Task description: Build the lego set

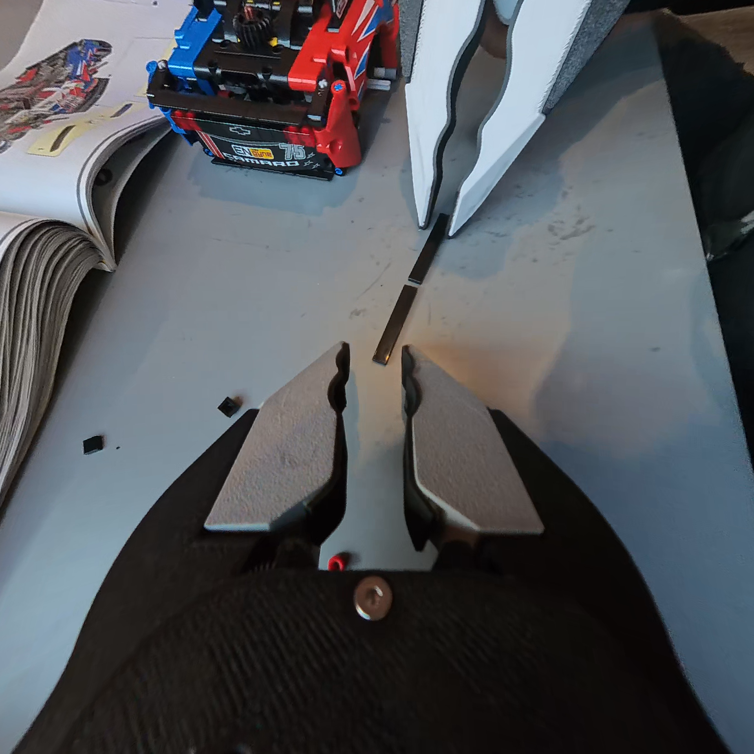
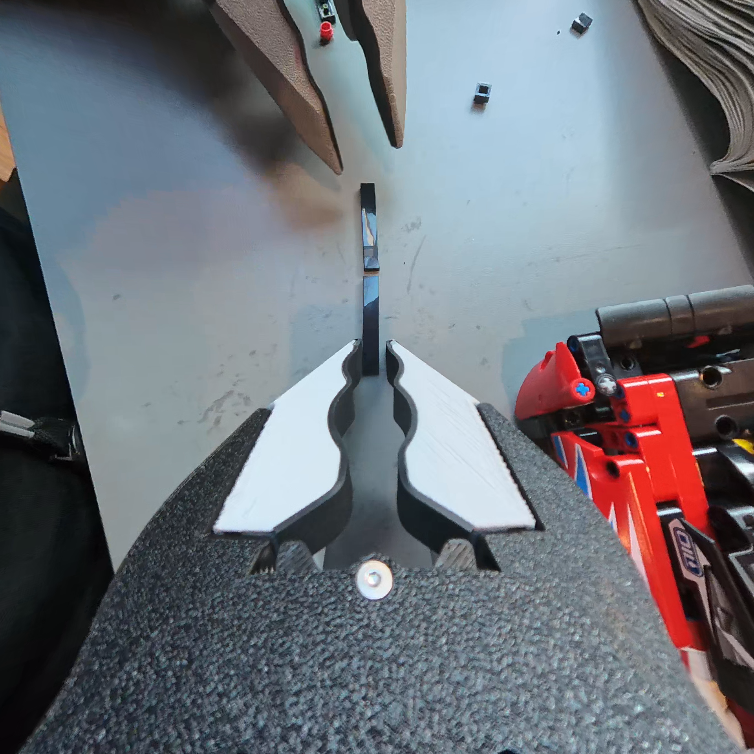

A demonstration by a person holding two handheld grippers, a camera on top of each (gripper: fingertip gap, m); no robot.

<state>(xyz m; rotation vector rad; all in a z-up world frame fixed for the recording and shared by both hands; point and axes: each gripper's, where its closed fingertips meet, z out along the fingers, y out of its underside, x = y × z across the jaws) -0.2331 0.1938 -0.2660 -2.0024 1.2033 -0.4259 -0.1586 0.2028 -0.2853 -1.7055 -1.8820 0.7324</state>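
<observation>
Two thin black flat tiles lie end to end on the grey table (image 1: 204, 310): the near tile (image 1: 395, 324) and the far tile (image 1: 428, 251). My left gripper (image 1: 376, 350) is open and empty, its grey tips just short of the near tile's end. My right gripper (image 2: 373, 343), with white fingers, is narrowly open and straddles the end of the far tile (image 2: 370, 322); a small gap shows on one side. Each gripper shows in the other's view: the right gripper (image 1: 437, 229) and the left gripper (image 2: 367, 159). The red, blue and black car model (image 1: 265, 81) stands at the back.
An open instruction booklet (image 1: 49, 130) lies at the left. Two small black pieces (image 1: 229, 406) (image 1: 93, 444) and a small red pin (image 1: 338, 561) lie near my left gripper. The table edge (image 1: 693, 228) runs along the right. The car (image 2: 632, 449) sits close beside my right gripper. Left tips to right tips: about 9 cm. From my left tips it is roughly 10 cm to the small red pin (image 1: 338, 561); from my right, 20 cm. It is also in sight in the right wrist view (image 2: 327, 34).
</observation>
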